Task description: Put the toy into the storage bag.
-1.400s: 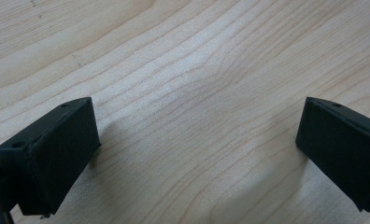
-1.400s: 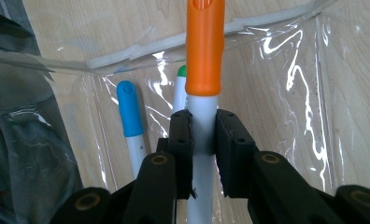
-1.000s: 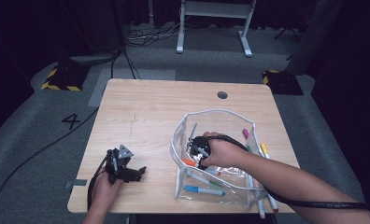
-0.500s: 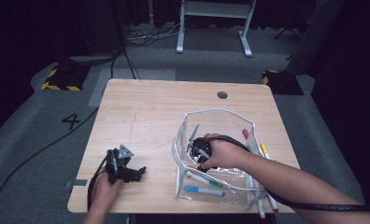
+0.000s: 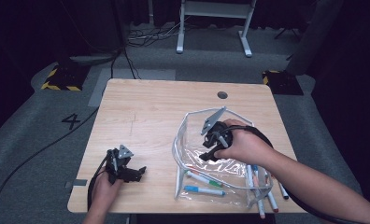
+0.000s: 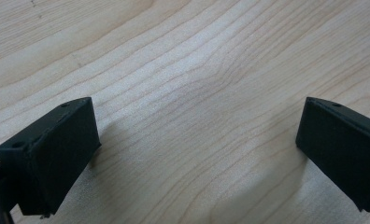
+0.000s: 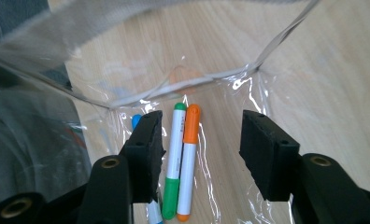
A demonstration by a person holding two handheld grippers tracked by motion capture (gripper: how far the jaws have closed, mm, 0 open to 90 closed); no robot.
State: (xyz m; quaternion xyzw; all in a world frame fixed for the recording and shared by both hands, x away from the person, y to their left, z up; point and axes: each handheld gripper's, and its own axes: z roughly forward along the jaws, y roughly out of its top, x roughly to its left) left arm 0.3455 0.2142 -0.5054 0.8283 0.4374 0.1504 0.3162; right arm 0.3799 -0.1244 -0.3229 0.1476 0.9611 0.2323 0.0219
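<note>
A clear plastic bag (image 5: pixel 188 140) lies open on the right half of the wooden table (image 5: pixel 150 107). My right gripper (image 5: pixel 211 140) hangs over its mouth, jaws open and just opened wider, gripping nothing. In the right gripper view, my right gripper (image 7: pixel 202 135) looks down on a green marker (image 7: pixel 176 154) and an orange marker (image 7: pixel 188 154) lying side by side on the bag's floor (image 7: pixel 276 42). A blue marker (image 7: pixel 136 120) peeks from behind one jaw. My left gripper (image 5: pixel 124 169) rests at the table's front left, jaws (image 6: pixel 197 135) open over bare wood (image 6: pixel 197 70).
Several more markers (image 5: pixel 260 196) lie by the bag's front right corner, partly under my forearm. A green-capped marker (image 5: pixel 204 179) and a blue one (image 5: pixel 204 190) show through the bag. A round hole (image 5: pixel 222 94) sits near the table's far edge. White frame legs (image 5: pixel 211 28) stand behind.
My right gripper has lifted up out of the bag and its jaws have spread apart. The left gripper has stayed where it was.
</note>
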